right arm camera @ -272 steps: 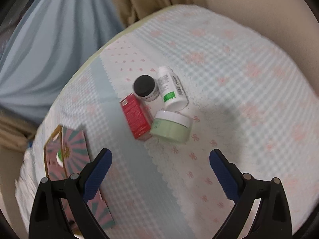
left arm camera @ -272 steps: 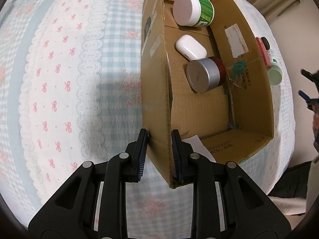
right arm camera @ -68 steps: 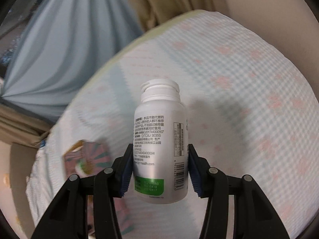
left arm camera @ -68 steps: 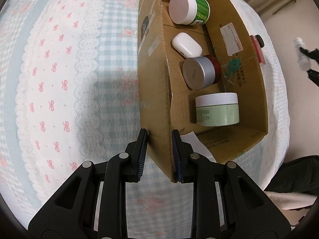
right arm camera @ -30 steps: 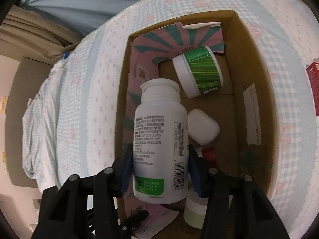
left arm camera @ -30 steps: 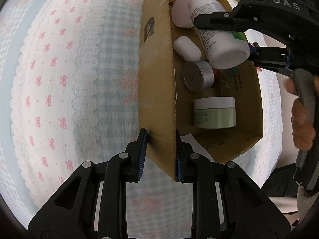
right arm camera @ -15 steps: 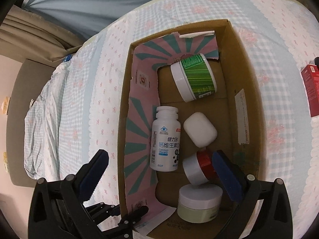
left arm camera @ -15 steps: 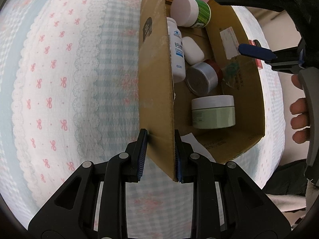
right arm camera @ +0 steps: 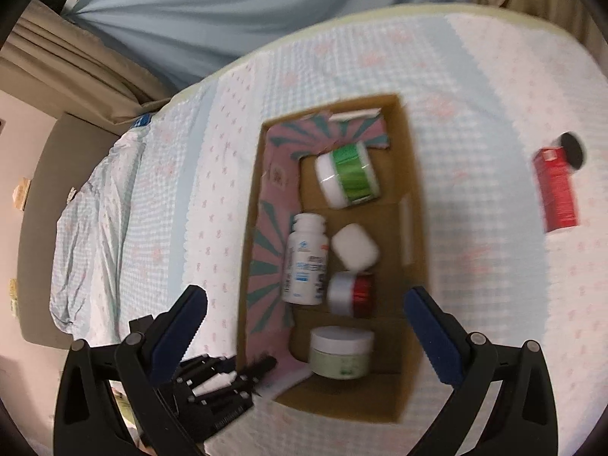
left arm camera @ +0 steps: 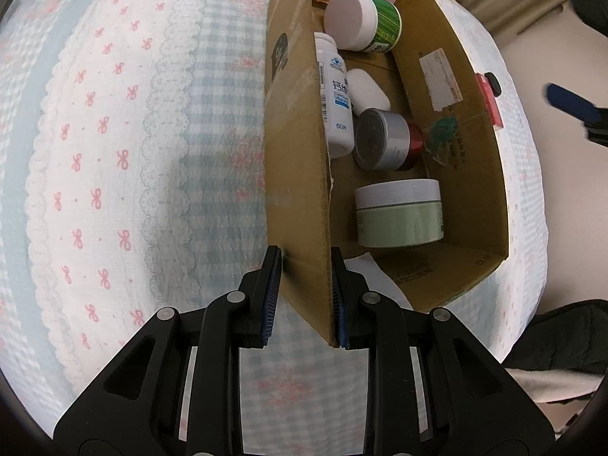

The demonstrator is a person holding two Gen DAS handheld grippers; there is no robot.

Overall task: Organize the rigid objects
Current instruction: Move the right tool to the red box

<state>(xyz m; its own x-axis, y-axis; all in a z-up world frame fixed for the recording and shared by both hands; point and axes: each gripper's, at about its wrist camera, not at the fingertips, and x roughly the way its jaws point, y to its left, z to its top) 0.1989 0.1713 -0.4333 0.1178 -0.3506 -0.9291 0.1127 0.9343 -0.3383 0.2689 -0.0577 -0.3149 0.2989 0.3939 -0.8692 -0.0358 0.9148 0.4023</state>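
My left gripper (left arm camera: 304, 296) is shut on the near wall of the cardboard box (left arm camera: 300, 174), which lies on the bed; the box wall also shows in the right wrist view (right arm camera: 418, 250). In the box lie a white vitamin bottle (left arm camera: 336, 102) (right arm camera: 306, 262), a green-banded jar (left arm camera: 364, 22) (right arm camera: 347, 178), a white case (left arm camera: 366, 91) (right arm camera: 355, 247), a silver-lidded red jar (left arm camera: 383, 140) (right arm camera: 351, 292) and a pale green jar (left arm camera: 399, 212) (right arm camera: 340, 351). My right gripper (right arm camera: 306, 326) is open and empty, high above the box.
A red carton (right arm camera: 556, 190) and a black-lidded jar (right arm camera: 572, 144) lie on the bedspread right of the box; the carton shows past the box's far wall in the left wrist view (left arm camera: 490, 102). Curtains (right arm camera: 228, 11) hang behind the bed. The bed edge drops off at right.
The right gripper carried the white bottle over the box, let it go inside, and has since risen and pulled back, open. The left gripper still clamps the box wall.
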